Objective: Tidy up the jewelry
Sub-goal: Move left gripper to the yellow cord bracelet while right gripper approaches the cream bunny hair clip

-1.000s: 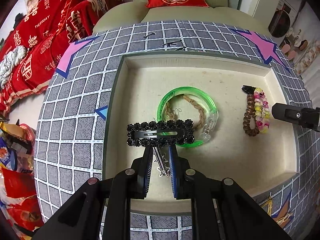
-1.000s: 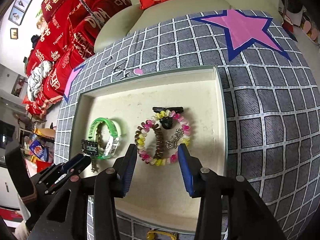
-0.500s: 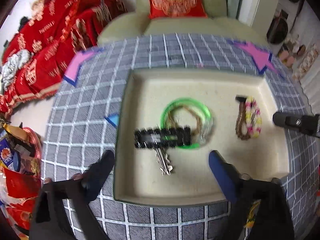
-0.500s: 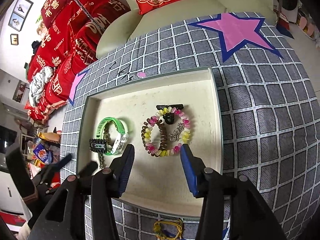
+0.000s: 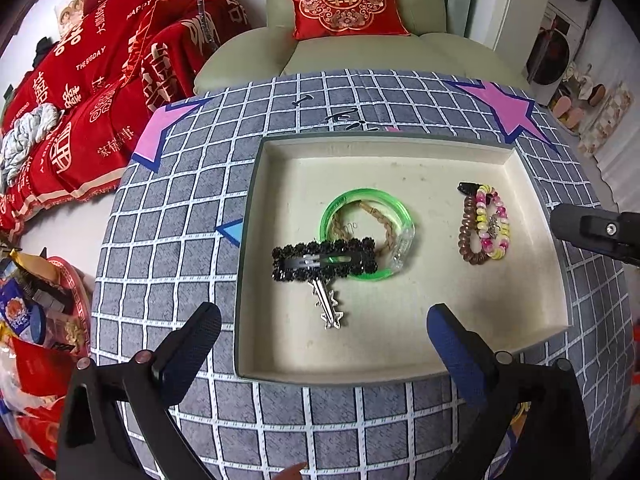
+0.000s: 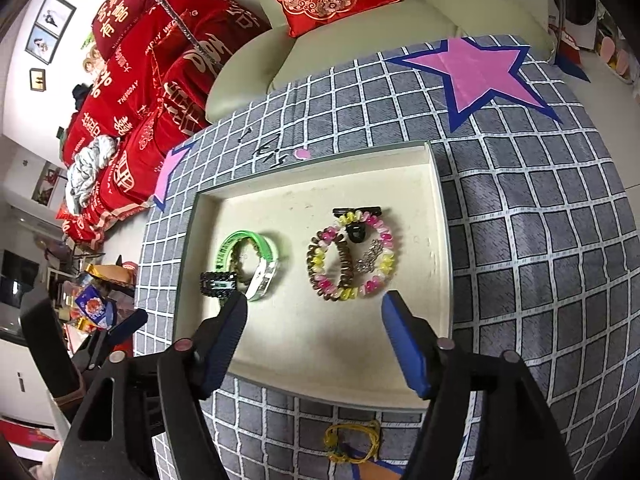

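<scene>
A cream tray [image 5: 400, 364] [image 6: 312, 372] lies on a grey checked cloth. In it a black beaded hair clip [image 5: 324, 265] [image 6: 219, 282] rests on a green bangle [image 5: 366, 236] [image 6: 252, 258] that rings a braided cord, with a silver star clip [image 5: 328, 307] below. At the right lie a pink and yellow bead bracelet [image 5: 493, 222] [image 6: 352, 258], a brown coil tie and a black clip. My left gripper [image 5: 324, 324] is open and empty above the tray's near edge. My right gripper [image 6: 314, 312] is open and empty, near the bracelets.
A yellow cord [image 6: 352, 442] lies on the cloth in front of the tray. A green sofa with a red cushion [image 5: 340, 0] stands behind. Red bedding [image 5: 100, 80] and snack packets [image 5: 28, 316] are to the left. Pink star patches [image 6: 476, 68] mark the cloth.
My left gripper let go of the silver star clip, opened wide and pulled back from the tray. The right gripper drew back slightly and stayed open.
</scene>
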A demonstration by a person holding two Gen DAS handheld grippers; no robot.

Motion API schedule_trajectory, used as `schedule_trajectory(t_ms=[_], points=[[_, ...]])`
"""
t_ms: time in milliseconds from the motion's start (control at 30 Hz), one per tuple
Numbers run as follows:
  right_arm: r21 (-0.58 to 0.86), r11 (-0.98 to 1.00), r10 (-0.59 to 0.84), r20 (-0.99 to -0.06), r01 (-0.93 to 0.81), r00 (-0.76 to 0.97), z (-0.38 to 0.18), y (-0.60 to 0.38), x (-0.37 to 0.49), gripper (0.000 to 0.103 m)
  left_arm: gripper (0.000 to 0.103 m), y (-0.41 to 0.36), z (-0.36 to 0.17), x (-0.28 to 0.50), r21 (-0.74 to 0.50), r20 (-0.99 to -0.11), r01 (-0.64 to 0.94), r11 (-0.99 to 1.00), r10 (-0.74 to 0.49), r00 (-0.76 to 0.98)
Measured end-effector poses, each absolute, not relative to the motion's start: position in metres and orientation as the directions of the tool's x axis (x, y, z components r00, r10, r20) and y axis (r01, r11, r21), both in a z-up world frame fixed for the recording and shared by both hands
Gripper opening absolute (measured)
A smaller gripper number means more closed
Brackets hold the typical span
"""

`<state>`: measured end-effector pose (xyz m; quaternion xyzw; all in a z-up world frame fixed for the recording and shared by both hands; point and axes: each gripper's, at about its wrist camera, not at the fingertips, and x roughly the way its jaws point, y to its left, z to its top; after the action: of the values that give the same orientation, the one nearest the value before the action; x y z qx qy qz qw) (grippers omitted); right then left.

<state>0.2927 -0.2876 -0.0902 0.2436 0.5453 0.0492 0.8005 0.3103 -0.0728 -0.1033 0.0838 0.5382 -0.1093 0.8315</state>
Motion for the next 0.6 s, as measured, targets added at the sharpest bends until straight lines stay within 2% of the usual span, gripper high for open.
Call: schedule_trajectory(t_ms=[267, 333, 367, 400, 600], points=[[0.472, 0.865, 0.370, -0.830, 0.172, 0.418, -0.078, -0.282, 0.273, 0.082, 0.103, -0.067, -0.096, 0.289, 0.004, -0.917, 0.297, 0.955, -0.116, 0.383], [0.471, 0.866, 0.368, -0.828, 0.169, 0.422, -0.074, -0.280, 0.266, 0.088, 0.103, -0.065, -0.094, 0.281, 0.009, -0.918, 0.304, 0.953, -0.113, 0.380], [0.465, 0.869, 0.362, -0.829, 0.168, 0.426, -0.072, -0.280, 0.262, 0.101, 0.103, -0.065, -0.094, 0.276, 0.015, -0.919, 0.308, 0.951, -0.109, 0.380], [0.463, 0.871, 0.358, -0.829, 0.167, 0.431, -0.070, -0.280, 0.258, 0.103, 0.103, -0.064, -0.093, 0.272, 0.022, -0.919, 0.312, 0.950, -0.104, 0.381], [0.449, 0.877, 0.337, -0.829, 0.173, 0.446, -0.061, -0.282, 0.223, 0.103, 0.103, -0.060, -0.096, 0.244, 0.034, -0.922, 0.340, 0.940, -0.103, 0.375]])
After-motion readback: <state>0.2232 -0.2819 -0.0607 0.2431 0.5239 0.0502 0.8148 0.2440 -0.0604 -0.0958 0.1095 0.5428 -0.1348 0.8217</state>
